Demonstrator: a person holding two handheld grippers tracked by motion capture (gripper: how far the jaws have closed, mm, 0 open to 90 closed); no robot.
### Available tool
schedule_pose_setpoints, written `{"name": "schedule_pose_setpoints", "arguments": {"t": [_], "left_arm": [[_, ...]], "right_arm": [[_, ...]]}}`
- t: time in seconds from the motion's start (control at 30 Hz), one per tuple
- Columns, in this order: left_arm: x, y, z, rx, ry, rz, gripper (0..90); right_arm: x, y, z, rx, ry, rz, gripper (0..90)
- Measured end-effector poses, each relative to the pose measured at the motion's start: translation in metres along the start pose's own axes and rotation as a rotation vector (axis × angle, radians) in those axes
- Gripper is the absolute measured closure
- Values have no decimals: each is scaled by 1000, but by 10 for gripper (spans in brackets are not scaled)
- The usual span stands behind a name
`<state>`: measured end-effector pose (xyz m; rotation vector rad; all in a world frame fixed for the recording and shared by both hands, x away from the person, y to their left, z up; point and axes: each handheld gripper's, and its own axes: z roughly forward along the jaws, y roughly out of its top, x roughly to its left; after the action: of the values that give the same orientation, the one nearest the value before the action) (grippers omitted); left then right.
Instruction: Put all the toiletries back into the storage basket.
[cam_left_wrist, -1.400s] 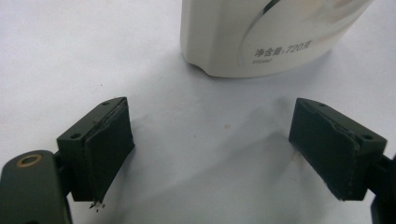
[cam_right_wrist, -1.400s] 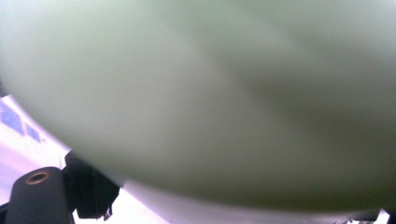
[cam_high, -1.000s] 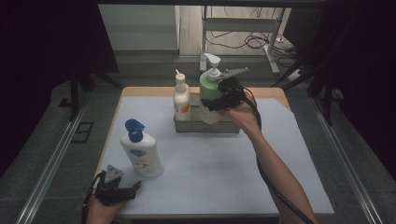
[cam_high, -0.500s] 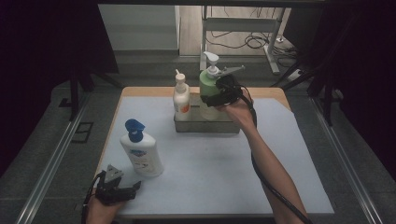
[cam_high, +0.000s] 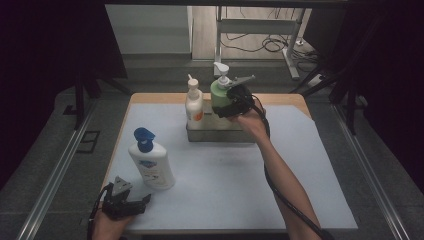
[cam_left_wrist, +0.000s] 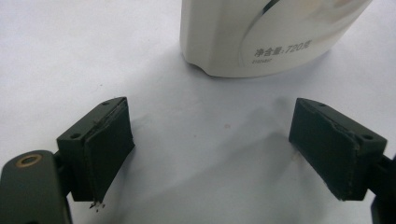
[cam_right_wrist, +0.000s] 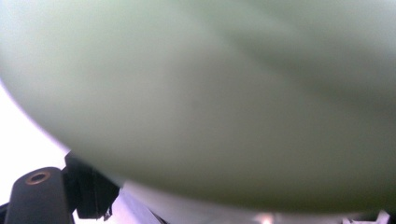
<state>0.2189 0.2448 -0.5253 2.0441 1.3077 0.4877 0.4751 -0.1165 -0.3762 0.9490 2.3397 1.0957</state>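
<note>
A green pump bottle (cam_high: 218, 94) stands upright at the back of the table, its base down in a grey metal tray (cam_high: 220, 134). My right gripper (cam_high: 227, 106) is shut on its body from the right. The green bottle (cam_right_wrist: 210, 93) crowds the right gripper view, with one black finger (cam_right_wrist: 91, 193) showing beneath it. A white bottle with an orange label (cam_high: 194, 105) stands in the tray just left of it. My left gripper (cam_high: 142, 202) rests open at the near left corner, a white bottle with a blue pump (cam_high: 150, 162) just beyond it. The left gripper (cam_left_wrist: 215, 158) has nothing between its fingers, and that bottle's base (cam_left_wrist: 261, 37) is ahead.
The white mat (cam_high: 225, 185) covers the wooden table. The right forearm crosses it diagonally with a black cable (cam_high: 272, 185) trailing along it. Metal rails and dark floor flank the table.
The right hand has carried the green bottle down and slightly left, lower into the tray beside the orange-labelled bottle. The left gripper has stayed put.
</note>
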Motion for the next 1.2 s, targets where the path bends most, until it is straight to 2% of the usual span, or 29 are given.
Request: {"name": "schedule_pose_setpoints", "arguments": {"t": [0.73, 1.2], "left_arm": [[0, 0, 0, 1, 0, 0, 131], [0, 0, 0, 0, 0, 0, 131]], "right_arm": [[-2, -19, 16, 56, 34, 15, 124], [-4, -33, 29, 95, 35, 26, 123]]}}
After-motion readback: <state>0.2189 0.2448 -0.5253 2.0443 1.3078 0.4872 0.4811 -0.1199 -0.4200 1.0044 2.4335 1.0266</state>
